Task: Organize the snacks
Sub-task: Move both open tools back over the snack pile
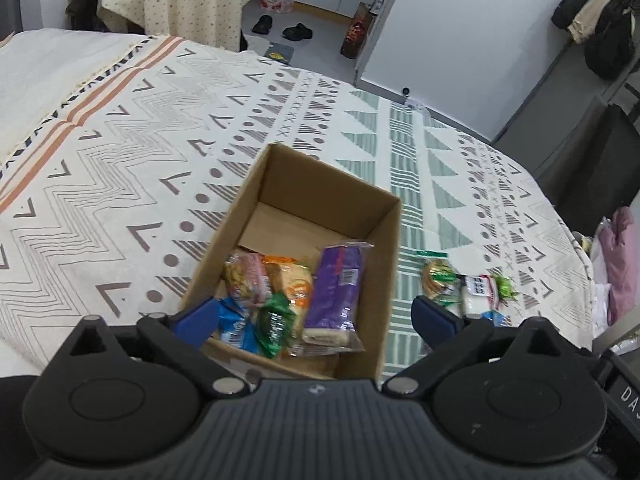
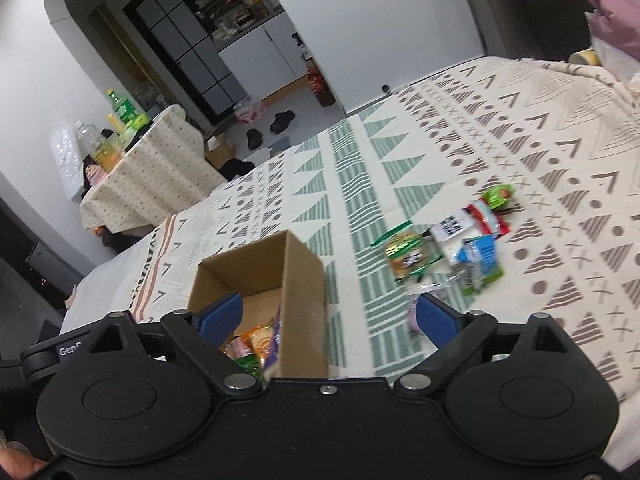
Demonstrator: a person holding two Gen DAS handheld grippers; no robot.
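Observation:
An open cardboard box (image 1: 280, 184) stands on the patterned bedspread. Inside lie a long purple packet (image 1: 334, 292), a pink packet (image 1: 246, 278), an orange one (image 1: 294, 280), a green one (image 1: 276, 320) and a blue one (image 1: 238, 328). My left gripper (image 1: 316, 318) hovers open just above the box's near edge, nothing between its blue pads. My right gripper (image 2: 328, 318) is open too, straddling the box's right wall (image 2: 304, 292). A loose pile of snacks (image 2: 452, 240) lies on the cover to the right of the box (image 2: 256, 264); the pile (image 1: 464, 284) shows in the left wrist view too.
The bedspread (image 1: 120, 160) stretches wide to the left and far side of the box. Beyond the bed are a cloth-covered table with bottles (image 2: 132, 160), shoes on the floor (image 1: 296, 32), a white door (image 1: 460, 20), and pink fabric (image 1: 622, 264) at the bed's right edge.

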